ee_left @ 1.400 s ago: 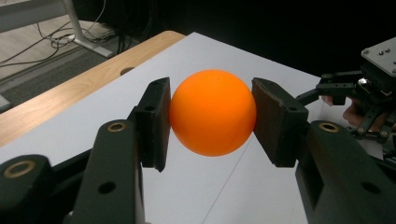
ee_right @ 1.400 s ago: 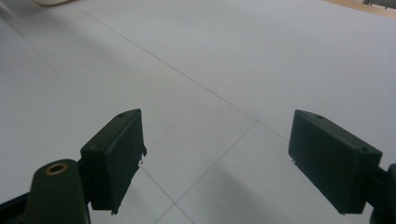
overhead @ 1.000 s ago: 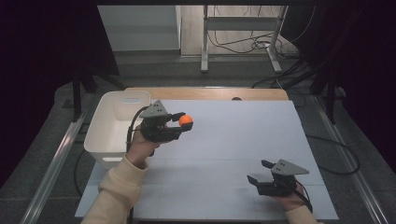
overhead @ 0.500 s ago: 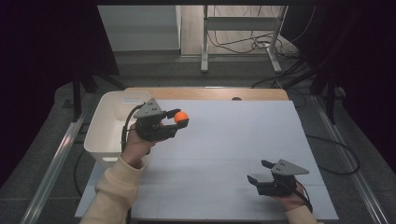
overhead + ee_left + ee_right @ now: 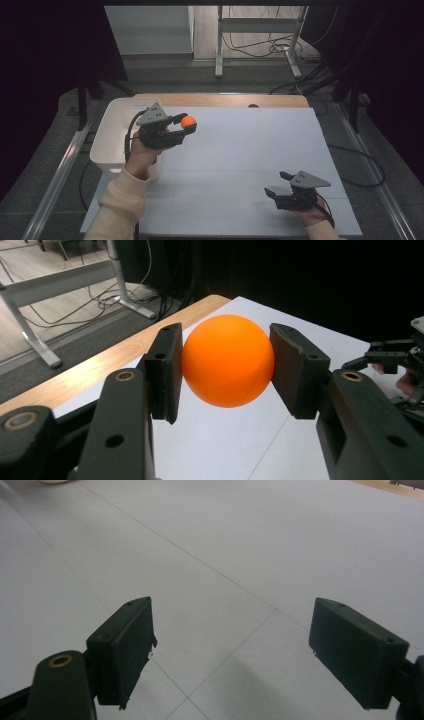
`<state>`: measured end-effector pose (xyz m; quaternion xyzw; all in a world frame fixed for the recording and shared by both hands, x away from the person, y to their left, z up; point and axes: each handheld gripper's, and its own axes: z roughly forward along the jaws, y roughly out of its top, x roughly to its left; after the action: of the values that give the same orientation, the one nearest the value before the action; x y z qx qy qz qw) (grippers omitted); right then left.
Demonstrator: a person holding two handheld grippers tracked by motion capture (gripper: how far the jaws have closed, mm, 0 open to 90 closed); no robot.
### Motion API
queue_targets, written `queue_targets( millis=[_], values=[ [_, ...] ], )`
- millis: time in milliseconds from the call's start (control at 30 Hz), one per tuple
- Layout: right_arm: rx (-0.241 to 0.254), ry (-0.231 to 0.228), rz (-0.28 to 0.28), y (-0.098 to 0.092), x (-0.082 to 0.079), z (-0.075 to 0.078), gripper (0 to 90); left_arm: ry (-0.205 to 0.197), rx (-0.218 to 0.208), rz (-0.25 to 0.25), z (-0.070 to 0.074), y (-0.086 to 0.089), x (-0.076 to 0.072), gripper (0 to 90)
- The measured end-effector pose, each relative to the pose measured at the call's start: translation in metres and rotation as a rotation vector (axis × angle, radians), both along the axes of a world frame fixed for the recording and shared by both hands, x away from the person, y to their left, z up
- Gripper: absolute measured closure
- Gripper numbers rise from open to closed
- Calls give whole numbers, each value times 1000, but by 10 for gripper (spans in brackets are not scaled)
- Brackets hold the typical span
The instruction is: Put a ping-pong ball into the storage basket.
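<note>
One orange ball [image 5: 188,121] is pinched between the pads of the left tongs [image 5: 184,123], held clear above the table [image 5: 240,165] at about 10 o'clock of the white sheet. In the left gripper view, both pads press on opposite sides of the ball [image 5: 228,360] at its widest line; this grip across the middle keeps a round, smooth thing from squirting out upward or downward. The jaws point level, toward 3 o'clock, so the ball rides out in front of the hand rather than under it.

A white bin [image 5: 112,135] stands just beside the left hand, at 9 o'clock on the table edge. Judged from this position, the ball is in transit between bin and open sheet; the direction cannot be told.

The right tongs [image 5: 276,185] rest low at 5 o'clock, jaws spread and holding nothing. The right gripper view shows bare sheet between the two pads [image 5: 122,647]. This hand is parked well apart, likely to keep the working area free.
</note>
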<state>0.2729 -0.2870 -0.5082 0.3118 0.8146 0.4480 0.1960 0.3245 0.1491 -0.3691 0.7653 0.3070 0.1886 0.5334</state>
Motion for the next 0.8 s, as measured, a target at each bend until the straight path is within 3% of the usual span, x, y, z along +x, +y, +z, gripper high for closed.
queue_targets(
  millis=[800],
  values=[
    [-2, 1, 0, 0, 0, 0, 188, -18, -30, 88, 5, 28, 3, 500]
  ],
)
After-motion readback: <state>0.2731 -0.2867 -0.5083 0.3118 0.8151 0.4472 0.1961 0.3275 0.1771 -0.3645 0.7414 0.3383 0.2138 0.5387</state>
